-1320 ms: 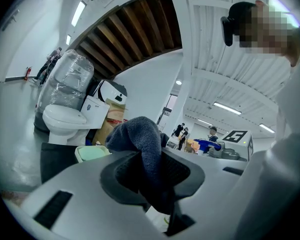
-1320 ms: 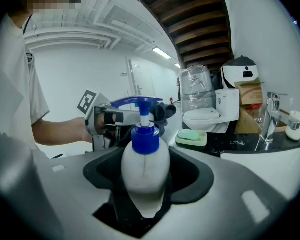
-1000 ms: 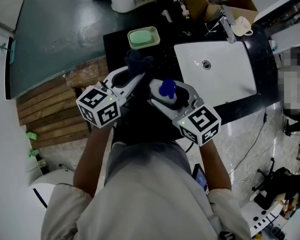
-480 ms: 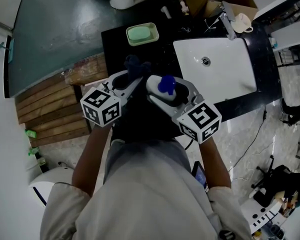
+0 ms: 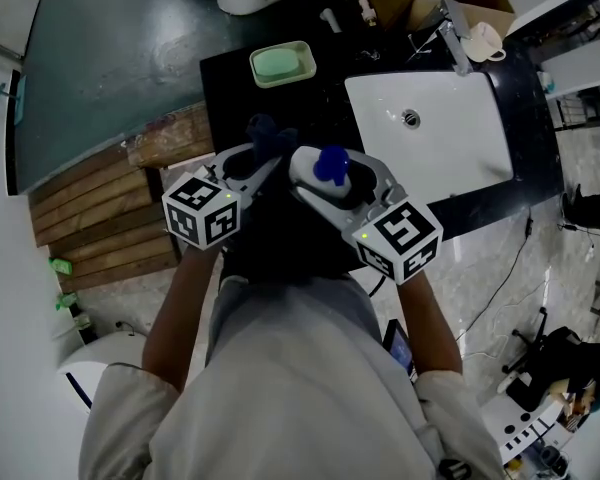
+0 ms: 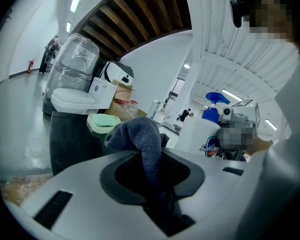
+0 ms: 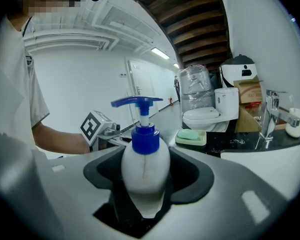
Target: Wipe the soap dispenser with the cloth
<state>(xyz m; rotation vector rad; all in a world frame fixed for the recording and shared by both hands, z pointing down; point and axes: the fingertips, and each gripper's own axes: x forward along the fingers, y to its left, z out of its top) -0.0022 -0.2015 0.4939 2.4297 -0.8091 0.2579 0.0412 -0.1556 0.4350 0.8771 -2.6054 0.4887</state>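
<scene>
A white soap dispenser [image 7: 145, 170] with a blue pump [image 5: 331, 165] is held upright above the counter's front edge, with my right gripper [image 7: 146, 186] shut on its body. A dark blue cloth [image 6: 138, 136] is pinched in my left gripper [image 6: 151, 166], which is shut on it, and its bunched end sticks out past the jaws. In the head view the cloth [image 5: 268, 134] hangs just left of the dispenser, close to it; whether they touch I cannot tell. The dispenser [image 6: 204, 134] shows to the right of the cloth in the left gripper view.
A black counter [image 5: 230, 78] carries a green soap dish [image 5: 281, 64] at the back and a white sink [image 5: 450, 148] with a faucet [image 7: 270, 115] to the right. A white toilet [image 7: 206, 115] stands beyond. Wooden slats [image 5: 100, 218] lie at the left.
My left gripper has sunk a little with the cloth and come closer to the dispenser. The right gripper and the dispenser have kept still.
</scene>
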